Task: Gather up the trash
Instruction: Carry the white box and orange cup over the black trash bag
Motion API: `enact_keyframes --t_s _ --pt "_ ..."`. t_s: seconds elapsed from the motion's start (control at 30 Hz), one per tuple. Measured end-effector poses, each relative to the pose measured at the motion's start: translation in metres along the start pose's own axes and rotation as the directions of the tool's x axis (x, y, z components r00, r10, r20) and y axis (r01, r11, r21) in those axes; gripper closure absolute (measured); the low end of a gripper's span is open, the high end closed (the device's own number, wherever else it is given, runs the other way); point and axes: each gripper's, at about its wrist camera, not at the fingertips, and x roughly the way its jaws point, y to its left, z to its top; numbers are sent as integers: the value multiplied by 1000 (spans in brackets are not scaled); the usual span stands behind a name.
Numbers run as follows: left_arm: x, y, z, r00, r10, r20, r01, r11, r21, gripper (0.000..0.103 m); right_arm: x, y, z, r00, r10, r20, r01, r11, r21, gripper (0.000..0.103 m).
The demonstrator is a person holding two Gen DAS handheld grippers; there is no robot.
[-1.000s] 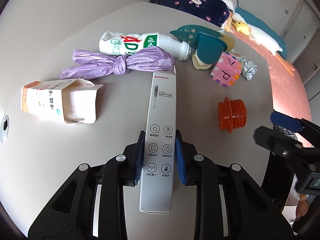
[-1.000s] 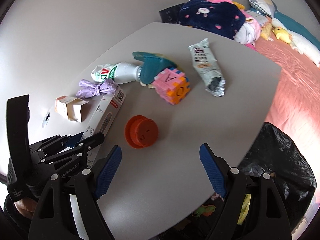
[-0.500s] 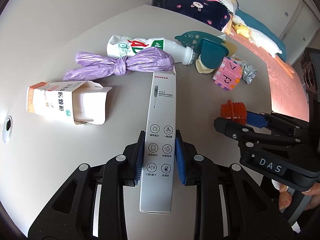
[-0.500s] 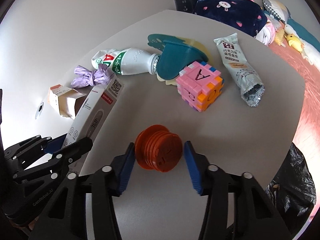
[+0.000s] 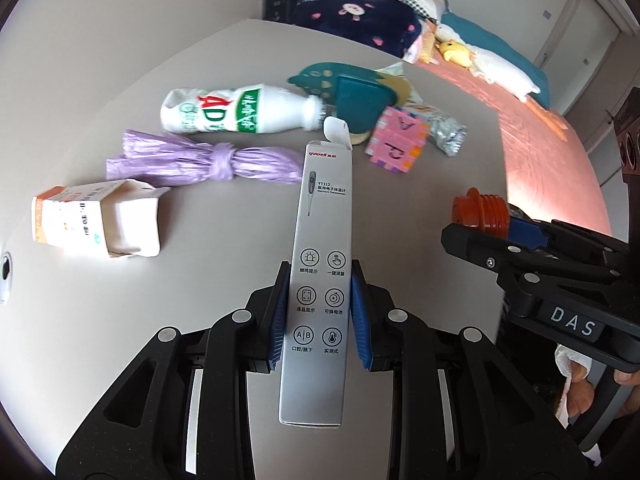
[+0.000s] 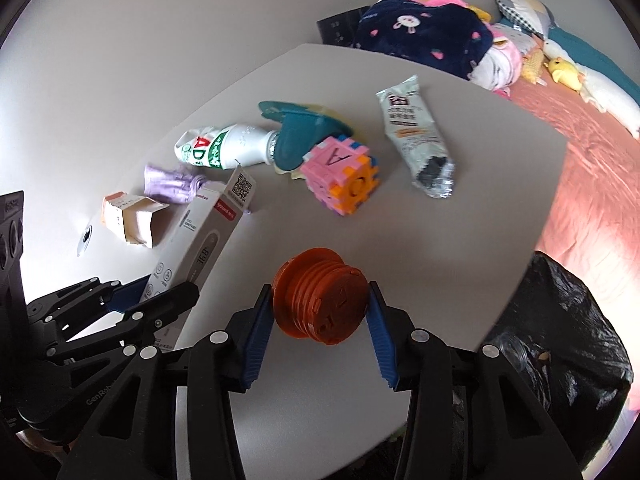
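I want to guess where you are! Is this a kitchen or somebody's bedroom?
Most likely a bedroom. Behind the grey table there is a bed with a pink sheet, a yellow plush toy and a heap of dark blue blanket with bunny prints.

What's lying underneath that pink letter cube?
The pink letter cube sits partly on a cream sheet, beside the teal slipper-shaped piece. Whatever lies directly beneath the cube is covered.

Our two grippers, the left gripper [image 5: 318, 312] and the right gripper [image 6: 318, 328], share one build: matte black linked arms, round silver screws at the joints, ribbed blue pads [image 6: 253, 344]. We read white "DAS" lettering on one, and perhaps "GenRobot" on the other.
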Motion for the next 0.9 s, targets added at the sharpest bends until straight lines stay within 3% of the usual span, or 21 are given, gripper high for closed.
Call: enact_keyframes --t_s 0.43,0.9 --pt "-13 -53 4 999 -37 40 32 993 118 75 -50 -40 -18 996 -46 83 38 995 90 56" --pt "-14 -114 3 994 -103 40 91 967 238 75 -95 -84 -45 984 -114 139 87 979 185 56"
